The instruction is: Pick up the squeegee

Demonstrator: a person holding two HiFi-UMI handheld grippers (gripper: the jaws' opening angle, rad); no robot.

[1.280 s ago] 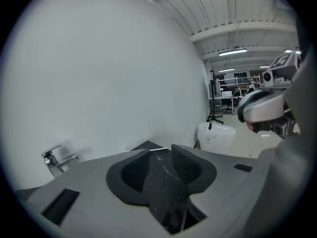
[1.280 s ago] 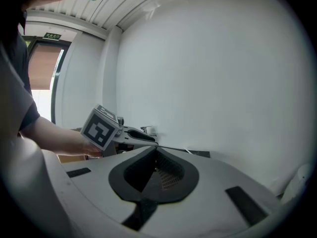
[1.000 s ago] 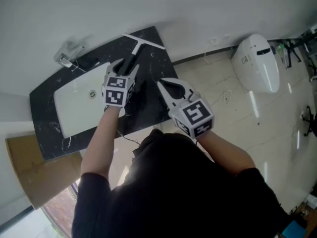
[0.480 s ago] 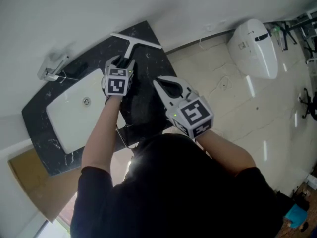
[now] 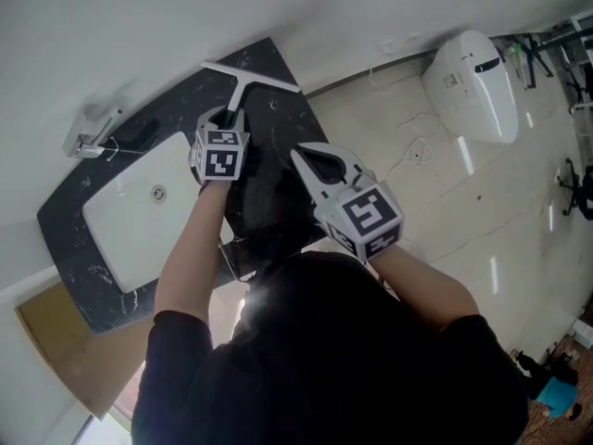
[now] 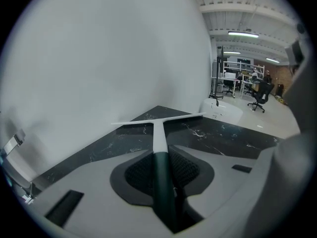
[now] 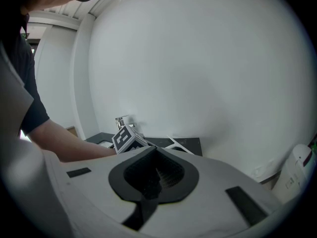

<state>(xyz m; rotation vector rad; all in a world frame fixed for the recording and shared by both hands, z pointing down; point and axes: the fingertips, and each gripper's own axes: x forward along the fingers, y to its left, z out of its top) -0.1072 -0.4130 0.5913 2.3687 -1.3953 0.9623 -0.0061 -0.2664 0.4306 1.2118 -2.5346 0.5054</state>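
The squeegee (image 6: 159, 133) lies on the counter (image 6: 223, 135), its handle between the closing jaws of the left gripper (image 6: 161, 162). The right gripper (image 7: 155, 175) has its jaws pressed together.

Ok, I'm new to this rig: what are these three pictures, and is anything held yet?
A person carries two hand-held grippers. The head view looks down from their head; the other two views ride on the grippers. A black countertop carries a white sink, a faucet and the squeegee. The left gripper has the squeegee's dark handle between its jaws, which are closing on it; the squeegee lies on the countertop. The right gripper hovers beside it, shut and empty.
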